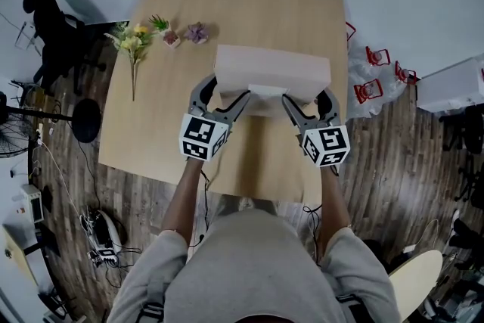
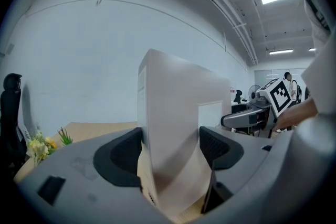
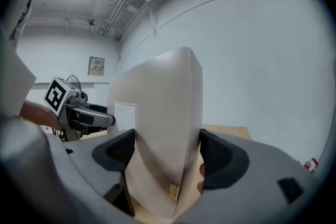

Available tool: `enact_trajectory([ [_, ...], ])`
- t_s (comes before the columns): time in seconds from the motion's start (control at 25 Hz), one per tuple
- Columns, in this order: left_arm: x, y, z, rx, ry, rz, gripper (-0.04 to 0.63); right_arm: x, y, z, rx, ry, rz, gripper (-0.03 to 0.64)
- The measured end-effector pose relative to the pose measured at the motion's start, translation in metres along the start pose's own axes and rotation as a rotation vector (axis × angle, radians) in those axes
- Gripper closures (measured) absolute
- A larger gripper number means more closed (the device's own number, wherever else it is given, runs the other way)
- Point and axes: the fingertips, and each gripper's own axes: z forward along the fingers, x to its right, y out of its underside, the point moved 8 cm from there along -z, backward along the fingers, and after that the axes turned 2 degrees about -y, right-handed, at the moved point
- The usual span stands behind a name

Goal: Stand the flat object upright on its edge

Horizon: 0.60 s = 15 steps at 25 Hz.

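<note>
The flat cardboard box (image 1: 272, 70) is held pinched across its thickness by the left gripper (image 1: 223, 96) and the right gripper (image 1: 310, 104) alike, its long axis laid crosswise over the wooden table (image 1: 151, 132), its face reared steeply ahead of both jaws.

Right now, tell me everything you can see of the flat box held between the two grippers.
The flat box is pale beige and looks like cardboard, closed and plain apart from a small white label low on the face toward the person. It is raised on a long edge over the wooden table. The left gripper and right gripper each clamp it. Whether its bottom edge rests on the table is unclear.
</note>
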Motion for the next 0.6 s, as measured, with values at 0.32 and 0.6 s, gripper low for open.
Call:
enact_trajectory([
  [0.32, 0.000, 0.018, 0.006, -0.008, -0.015, 0.030, 0.247, 0.000, 0.014, 0.006, -0.030, 0.019, -0.053, 0.226],
  [0.6, 0.002, 0.029, 0.006, -0.027, -0.028, 0.047, 0.247, -0.001, 0.021, 0.008, -0.047, 0.024, -0.087, 0.226],
])
